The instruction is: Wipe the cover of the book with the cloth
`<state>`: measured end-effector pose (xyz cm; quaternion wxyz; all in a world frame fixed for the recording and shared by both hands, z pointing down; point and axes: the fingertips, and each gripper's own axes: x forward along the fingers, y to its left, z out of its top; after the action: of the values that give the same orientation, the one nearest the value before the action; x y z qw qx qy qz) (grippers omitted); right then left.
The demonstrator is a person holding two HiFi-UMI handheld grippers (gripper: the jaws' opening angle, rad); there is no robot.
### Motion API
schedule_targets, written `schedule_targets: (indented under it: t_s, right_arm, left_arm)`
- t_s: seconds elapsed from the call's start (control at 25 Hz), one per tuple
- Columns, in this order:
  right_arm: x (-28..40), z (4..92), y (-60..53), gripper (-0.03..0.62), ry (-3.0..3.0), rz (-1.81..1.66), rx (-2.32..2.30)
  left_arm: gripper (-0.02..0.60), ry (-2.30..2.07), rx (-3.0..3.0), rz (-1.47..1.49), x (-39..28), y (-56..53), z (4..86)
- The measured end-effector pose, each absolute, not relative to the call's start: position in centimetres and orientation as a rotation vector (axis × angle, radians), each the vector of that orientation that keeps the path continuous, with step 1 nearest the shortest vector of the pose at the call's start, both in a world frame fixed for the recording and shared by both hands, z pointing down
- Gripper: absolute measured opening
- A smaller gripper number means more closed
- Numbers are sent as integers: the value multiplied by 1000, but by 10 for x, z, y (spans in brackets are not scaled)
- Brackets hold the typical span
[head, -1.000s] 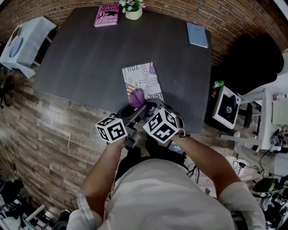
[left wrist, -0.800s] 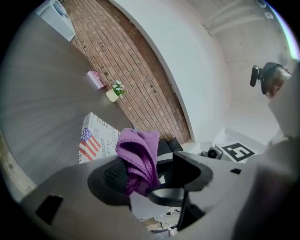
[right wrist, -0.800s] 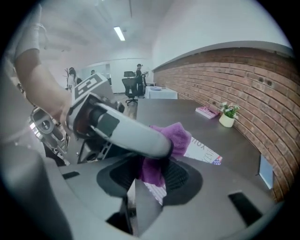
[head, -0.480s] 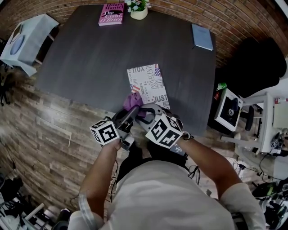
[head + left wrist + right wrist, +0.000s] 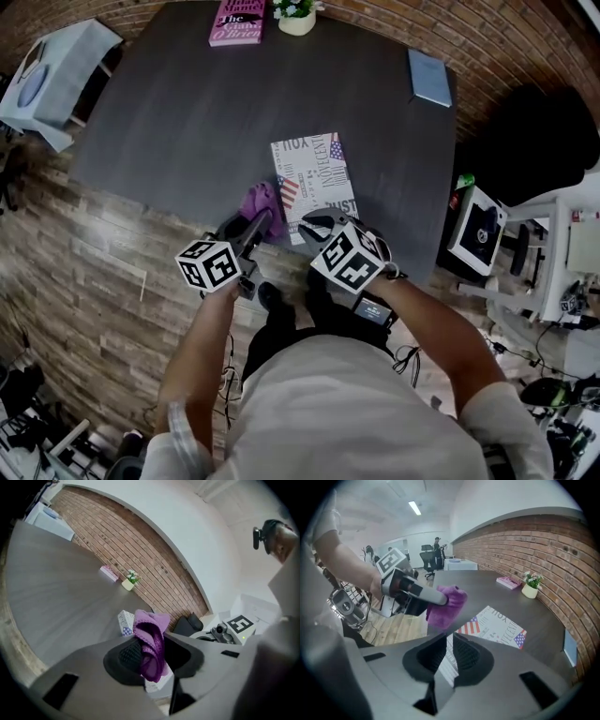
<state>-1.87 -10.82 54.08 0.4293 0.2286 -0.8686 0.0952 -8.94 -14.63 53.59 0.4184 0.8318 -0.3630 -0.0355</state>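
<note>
While the left gripper [image 5: 259,219] has just been closing, its jaws squeeze the purple cloth [image 5: 262,201], which hangs in a bunch just left of the book [image 5: 314,173]. The right gripper [image 5: 316,225] has just been closing too, and its jaws seem to pinch the near edge of the book. The book lies flat on the table [image 5: 187,112], close to the side where the person stands.

The cloth is held in a lump, so a hard rub could pull it out of the jaws. If the pinch on the book is weak, the book may slide as it is wiped. A tug toward the person could pull it off the table, as that edge is very near. The two grippers are also close together and could bump.

Room to move is good on the far side, where the table is bare past the book. A pink book [image 5: 237,21] and a flower pot [image 5: 296,17] sit at the far edge, and a blue book [image 5: 430,77] at the far right corner, all well apart.
</note>
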Motion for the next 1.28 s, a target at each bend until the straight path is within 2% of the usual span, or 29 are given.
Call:
schedule_targets:
  t_s: [0.12, 0.4, 0.96, 1.28]
  right_arm:
    - [-6, 563, -116, 31, -2057, 269, 550]
    - [13, 609, -121, 18, -1869, 304, 505]
    - [11, 612, -120, 15, -1860, 375, 455]
    - [10, 612, -121, 15, -1860, 380, 425]
  left_arm:
    - [114, -929, 2136, -3, -94, -161, 543]
    - [114, -939, 2199, 134, -96, -194, 559]
    - [114, -1010, 2323, 228, -100, -279, 563]
    - [114, -992, 2403, 388, -82, -309, 577]
